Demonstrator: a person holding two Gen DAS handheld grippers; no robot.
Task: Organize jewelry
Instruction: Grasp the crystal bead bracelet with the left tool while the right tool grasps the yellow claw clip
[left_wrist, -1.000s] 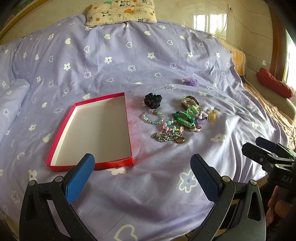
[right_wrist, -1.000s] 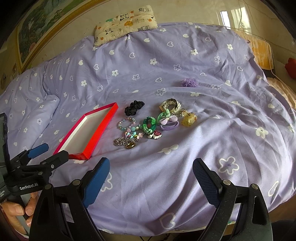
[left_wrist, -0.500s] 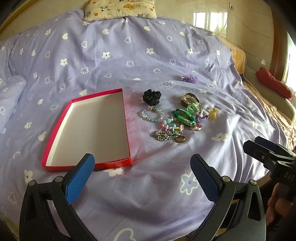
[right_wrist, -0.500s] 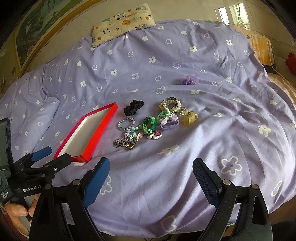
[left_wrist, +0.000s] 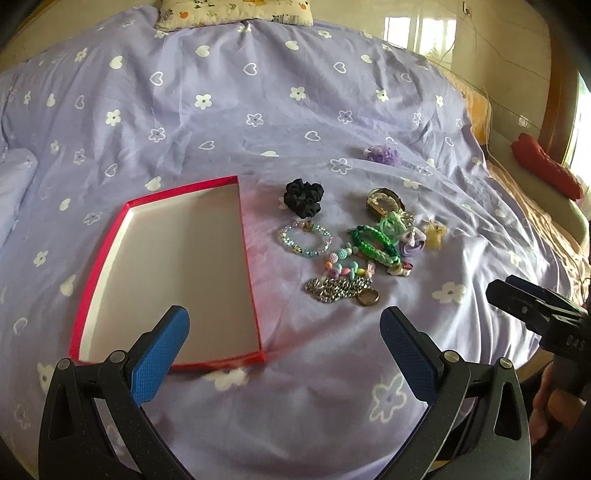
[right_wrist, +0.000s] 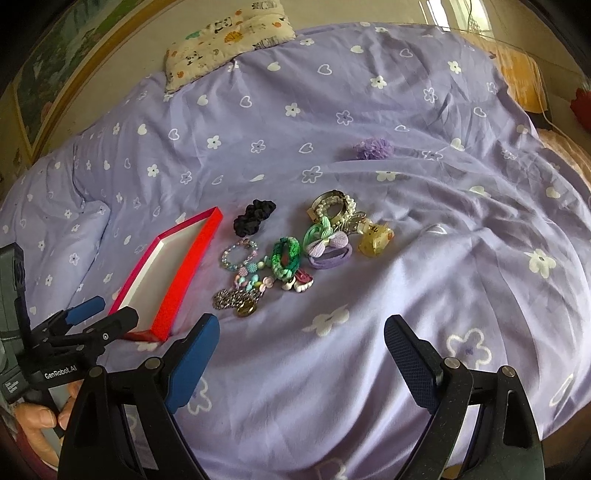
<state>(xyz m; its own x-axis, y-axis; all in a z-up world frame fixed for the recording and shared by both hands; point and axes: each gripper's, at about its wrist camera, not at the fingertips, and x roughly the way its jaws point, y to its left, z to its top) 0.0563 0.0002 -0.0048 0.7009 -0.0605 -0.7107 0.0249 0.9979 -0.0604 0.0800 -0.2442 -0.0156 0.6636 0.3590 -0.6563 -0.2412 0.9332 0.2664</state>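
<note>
while both jaws gape empty, red tray (left_wrist: 168, 266) lies long axis toward pillow (left_wrist: 232, 11), jewelry pile (left_wrist: 351, 251) beside.

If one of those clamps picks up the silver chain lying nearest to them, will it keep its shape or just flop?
The silver chain would probably flop: it lies bunched in loose links on the bedspread. It may hang unevenly, since a round pendant sits at one end. Being metal, it is likely heavy for its size and could slip between the pads.

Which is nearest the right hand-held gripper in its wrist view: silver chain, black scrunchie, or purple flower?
1. Silver chain, just ahead of the right hand-held gripper, left.
2. Black scrunchie, farther, by the box.
3. Purple flower, farthest, alone.
</note>
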